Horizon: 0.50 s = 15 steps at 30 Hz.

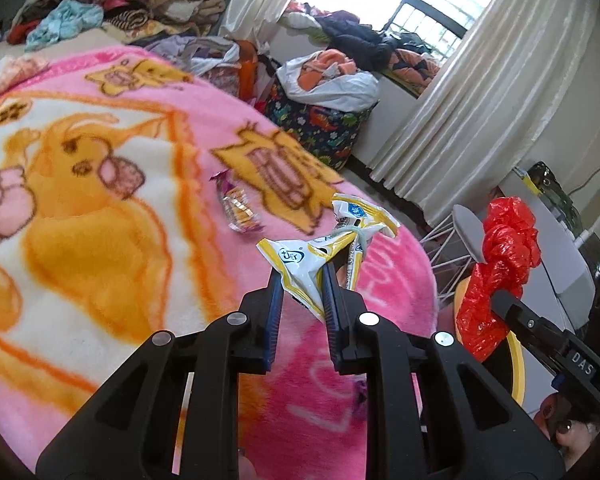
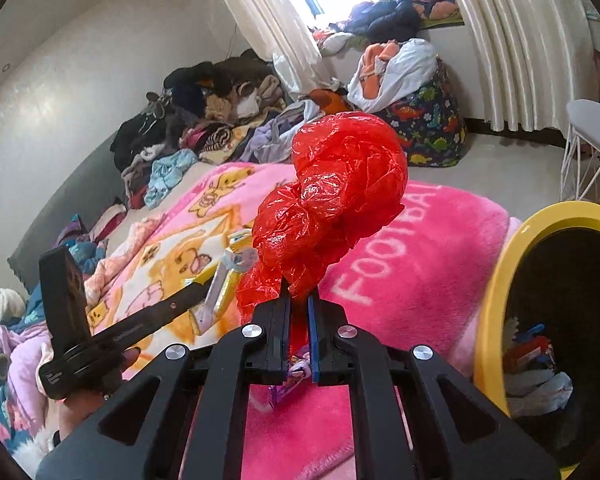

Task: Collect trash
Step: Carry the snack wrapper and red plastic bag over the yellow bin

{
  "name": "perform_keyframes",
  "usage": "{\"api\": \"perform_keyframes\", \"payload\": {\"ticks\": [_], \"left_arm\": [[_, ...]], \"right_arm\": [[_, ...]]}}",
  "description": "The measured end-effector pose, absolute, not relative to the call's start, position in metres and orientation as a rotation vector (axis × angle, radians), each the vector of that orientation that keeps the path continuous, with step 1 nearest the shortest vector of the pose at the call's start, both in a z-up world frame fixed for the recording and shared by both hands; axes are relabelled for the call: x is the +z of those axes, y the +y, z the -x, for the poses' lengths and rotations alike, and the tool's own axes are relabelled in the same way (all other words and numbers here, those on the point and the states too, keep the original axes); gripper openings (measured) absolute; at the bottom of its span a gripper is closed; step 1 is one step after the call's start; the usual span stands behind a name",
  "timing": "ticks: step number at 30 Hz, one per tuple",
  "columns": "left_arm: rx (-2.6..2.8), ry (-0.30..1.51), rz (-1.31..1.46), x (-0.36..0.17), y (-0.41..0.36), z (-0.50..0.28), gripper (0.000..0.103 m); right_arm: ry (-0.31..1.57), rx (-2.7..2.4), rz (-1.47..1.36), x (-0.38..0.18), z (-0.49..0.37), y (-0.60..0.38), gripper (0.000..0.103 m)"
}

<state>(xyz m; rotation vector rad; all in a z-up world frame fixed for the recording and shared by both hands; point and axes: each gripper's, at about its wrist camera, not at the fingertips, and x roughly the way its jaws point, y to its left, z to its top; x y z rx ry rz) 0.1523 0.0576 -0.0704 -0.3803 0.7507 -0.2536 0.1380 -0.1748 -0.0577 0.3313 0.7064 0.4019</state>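
My left gripper [image 1: 300, 276] is shut on a crumpled yellow-and-white wrapper [image 1: 324, 248], lifted above the pink blanket [image 1: 100, 208]. In the right wrist view the same wrapper [image 2: 224, 280] shows at the left gripper's tip. My right gripper [image 2: 299, 294] is shut on a scrunched red plastic bag [image 2: 332, 204], which also appears at the right of the left wrist view as the red bag [image 1: 496, 264]. A small pink and orange candy wrapper [image 1: 236, 204] lies on the blanket. A yellow-rimmed bin [image 2: 496, 288] with trash inside stands at the right beside the bed.
Heaps of clothes [image 2: 204, 120] cover the far side of the bed. A dinosaur-print bag [image 2: 428, 128] stuffed with laundry stands under the window. A white wire-legged stool [image 2: 592, 148] is near the curtains. A person's hand [image 2: 88, 392] holds the left gripper.
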Motion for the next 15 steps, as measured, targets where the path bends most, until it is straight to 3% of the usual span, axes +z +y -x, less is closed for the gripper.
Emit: {"api": "perform_keyframes", "payload": {"ticks": [15], "left_arm": [[-0.343,0.697,0.315,-0.037,0.005,-0.139,0.014]], "right_arm": [[0.65,0.317,-0.417,-0.043,-0.117,-0.24,0.007]]}}
